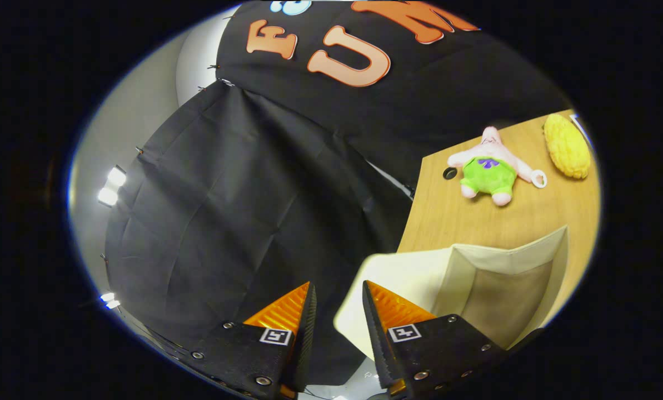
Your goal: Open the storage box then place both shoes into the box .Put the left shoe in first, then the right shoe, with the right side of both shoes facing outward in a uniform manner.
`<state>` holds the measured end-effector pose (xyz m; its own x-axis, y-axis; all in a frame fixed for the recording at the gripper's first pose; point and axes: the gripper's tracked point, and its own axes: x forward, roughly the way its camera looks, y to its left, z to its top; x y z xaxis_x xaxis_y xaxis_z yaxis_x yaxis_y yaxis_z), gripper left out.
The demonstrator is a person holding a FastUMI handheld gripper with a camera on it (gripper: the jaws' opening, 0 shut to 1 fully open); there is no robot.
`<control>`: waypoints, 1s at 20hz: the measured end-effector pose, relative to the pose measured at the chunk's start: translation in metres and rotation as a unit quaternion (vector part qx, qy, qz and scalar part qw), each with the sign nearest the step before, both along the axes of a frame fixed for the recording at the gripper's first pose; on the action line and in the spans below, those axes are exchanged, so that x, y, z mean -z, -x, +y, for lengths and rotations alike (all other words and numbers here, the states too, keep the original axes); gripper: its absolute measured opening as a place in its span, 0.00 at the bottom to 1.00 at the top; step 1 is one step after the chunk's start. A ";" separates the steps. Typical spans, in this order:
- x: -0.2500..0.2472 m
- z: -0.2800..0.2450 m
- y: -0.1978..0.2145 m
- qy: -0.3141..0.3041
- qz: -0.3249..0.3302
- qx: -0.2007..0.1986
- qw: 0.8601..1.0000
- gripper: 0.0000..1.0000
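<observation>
The cream storage box (537,250) stands open on the wooden table (448,216), just ahead of my right finger. Its brownish inside (509,300) holds nothing that I can see. The cream lid flap (403,272) is swung up and out toward the booth wall. A rounded corner of that flap reaches into the gap between my fingers, close to the right finger and apart from the left one. My gripper (337,283) is open by a narrow gap and tilted, pointing mostly at the black cloth.
Beyond the box a pink star plush with green shorts (489,166) lies on the table, next to a small white ring (539,179). A yellow corn-shaped toy (567,145) lies farther back. A cable hole (449,173) sits near the table's edge.
</observation>
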<state>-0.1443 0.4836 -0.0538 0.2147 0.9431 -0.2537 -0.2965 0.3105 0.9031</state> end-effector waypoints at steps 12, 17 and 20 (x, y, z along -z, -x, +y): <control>0.111 -0.200 -0.044 0.238 -0.088 0.114 0.960 0.87; 0.189 -0.295 -0.018 0.355 -0.079 0.124 0.923 0.88; 0.242 -0.339 0.011 0.411 -0.048 0.100 0.905 0.88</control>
